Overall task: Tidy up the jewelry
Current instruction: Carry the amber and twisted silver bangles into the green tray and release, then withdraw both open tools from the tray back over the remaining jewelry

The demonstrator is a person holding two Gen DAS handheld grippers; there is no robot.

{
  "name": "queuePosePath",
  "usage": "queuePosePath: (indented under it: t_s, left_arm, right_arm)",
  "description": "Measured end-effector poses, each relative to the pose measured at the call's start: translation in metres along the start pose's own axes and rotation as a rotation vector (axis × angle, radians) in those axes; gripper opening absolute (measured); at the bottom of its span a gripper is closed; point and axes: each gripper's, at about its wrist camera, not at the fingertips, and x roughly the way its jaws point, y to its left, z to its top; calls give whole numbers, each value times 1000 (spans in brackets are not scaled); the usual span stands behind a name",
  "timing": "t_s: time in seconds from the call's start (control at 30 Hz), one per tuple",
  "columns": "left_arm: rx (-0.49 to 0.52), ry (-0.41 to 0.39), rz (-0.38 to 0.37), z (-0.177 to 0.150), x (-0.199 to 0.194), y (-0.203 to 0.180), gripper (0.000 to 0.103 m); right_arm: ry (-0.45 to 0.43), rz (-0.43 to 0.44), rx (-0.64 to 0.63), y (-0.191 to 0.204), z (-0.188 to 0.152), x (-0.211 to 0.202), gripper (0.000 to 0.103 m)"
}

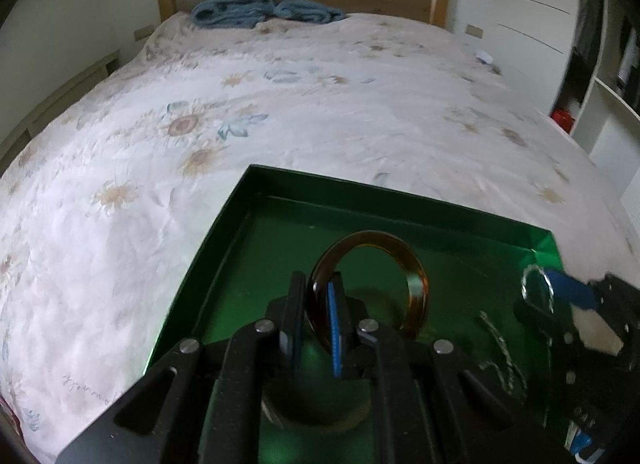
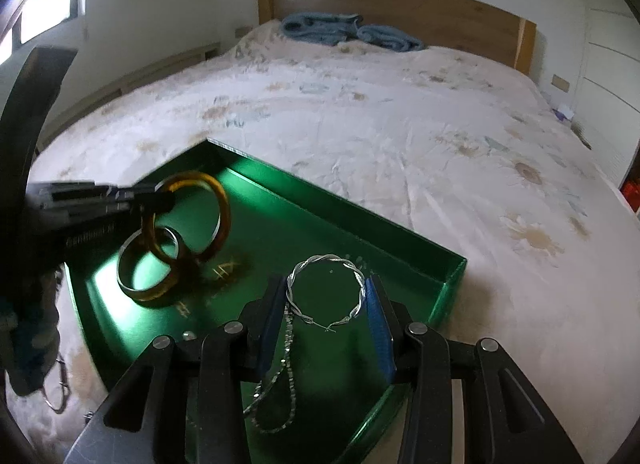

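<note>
In the left wrist view, the left claw (image 1: 316,316) is nearly closed, pinching the rim of an amber bangle (image 1: 368,284) that stands on edge above the green tray (image 1: 224,248), its opening facing across the claw toward the tray's right side. The tray lies on the bed (image 1: 200,104) at its near edge. The thin rim hold could let the bangle swivel or slip and land hard on what lies in the tray. In the right wrist view, the right claw (image 2: 326,296) stands part open, its pads pressing on a twisted silver hoop (image 2: 326,288) held nearly flat, clasp end toward the camera, over the tray's near right corner. A chain (image 2: 280,376) lies below; the hoop's open clasp could snag it. A second bangle (image 2: 150,268) lies in the tray beneath the first.
</note>
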Motion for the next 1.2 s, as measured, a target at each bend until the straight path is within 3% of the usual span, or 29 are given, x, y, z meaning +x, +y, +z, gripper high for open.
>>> queuePosePath:
  t_s: [0.4,0.63,0.7,0.8,0.97,1.2]
  left_arm:
    - [-119,84,37,5,32,34,10]
    - [-113,117,37,4,35,35,12]
    - [-107,126,25,3,34,35,18]
    - [-107,107,3,-3,24,38,23]
    - [-89,57,-38,-13,-7,39,26]
    - [-83,-36,-74,-37,-71,46,31]
  right_arm:
    - [99,-1,-74,7,-10,25,40]
    - [119,9,-83,8,-9,25,40]
    - [122,8,-80,9,-9,24,40]
    - [130,-4,-75,11,-9,23,51]
    - [135,-21,-72,18,-16,11,52]
    - [78,-22,-12,31,-28,-35,57]
